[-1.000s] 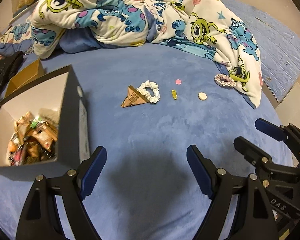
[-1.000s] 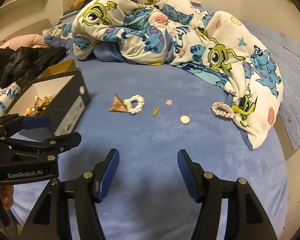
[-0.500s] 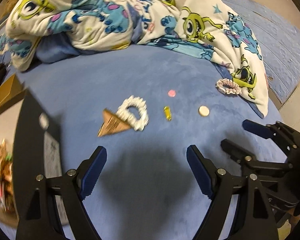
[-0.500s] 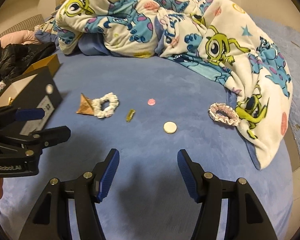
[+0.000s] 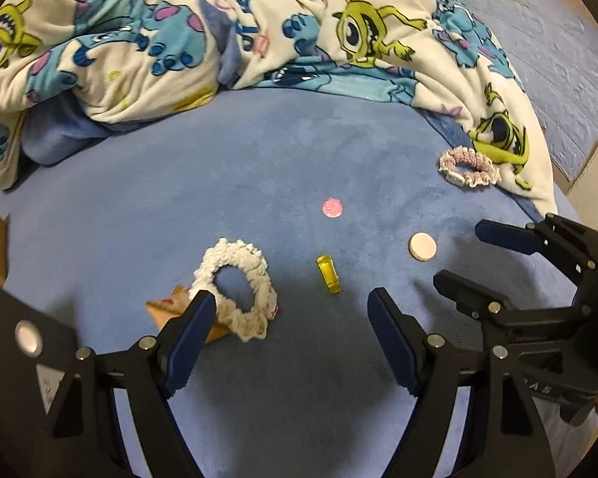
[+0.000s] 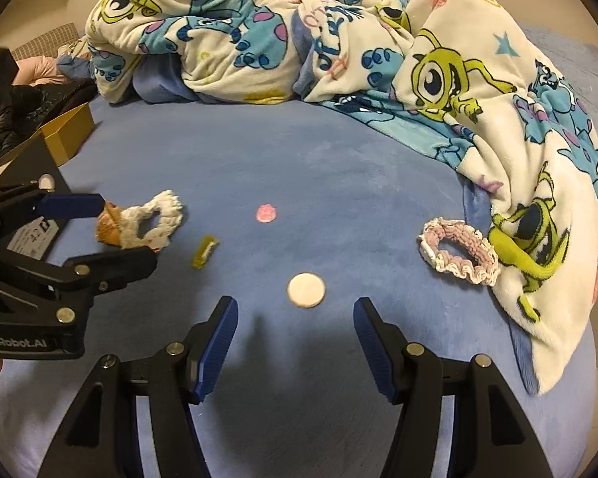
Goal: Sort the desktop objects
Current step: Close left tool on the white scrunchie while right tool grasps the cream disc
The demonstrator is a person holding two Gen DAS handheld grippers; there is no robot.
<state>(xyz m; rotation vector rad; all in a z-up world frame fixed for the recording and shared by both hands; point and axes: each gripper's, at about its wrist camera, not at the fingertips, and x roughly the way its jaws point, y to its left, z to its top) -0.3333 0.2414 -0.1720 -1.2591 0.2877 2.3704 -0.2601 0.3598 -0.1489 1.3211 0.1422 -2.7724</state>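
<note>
**Blue bedspread, sorting barely begun**

Blue plush bedspread [image 5: 299, 151] strewn with small items, none yet lifted. White scrunchie [image 5: 237, 286] lying partly over a brown triangular card [image 5: 167, 308], just ahead of the left gripper [image 5: 287, 330], jaws closing but with nothing pressed between them; one blue pad overlapping the scrunchie's near edge in view, contact not clear. Small yellow capsule-like piece [image 5: 329, 275] just beside, between the scrunchie and a cream round disc [image 6: 306, 290]. Disc resting directly ahead of the right gripper [image 6: 295, 338], jaws spread apart and empty, the disc beyond the tips. Pink flower-shaped token [image 6: 266, 213] farther back, apart from the rest. Pink-and-white scrunchie [image 6: 458, 255] off to the right, touching the hem of the cartoon-monster blanket [image 6: 339, 40]. Black box [image 6: 28, 199] at the left edge beside the left gripper, a yellow-brown carton [image 6: 69, 135] behind it; contents not visible.

Judging from the layout: six loose items remaining on the spread, all collecting left to do. Likely first pickups: white scrunchie for the left, disc for the right.
</note>
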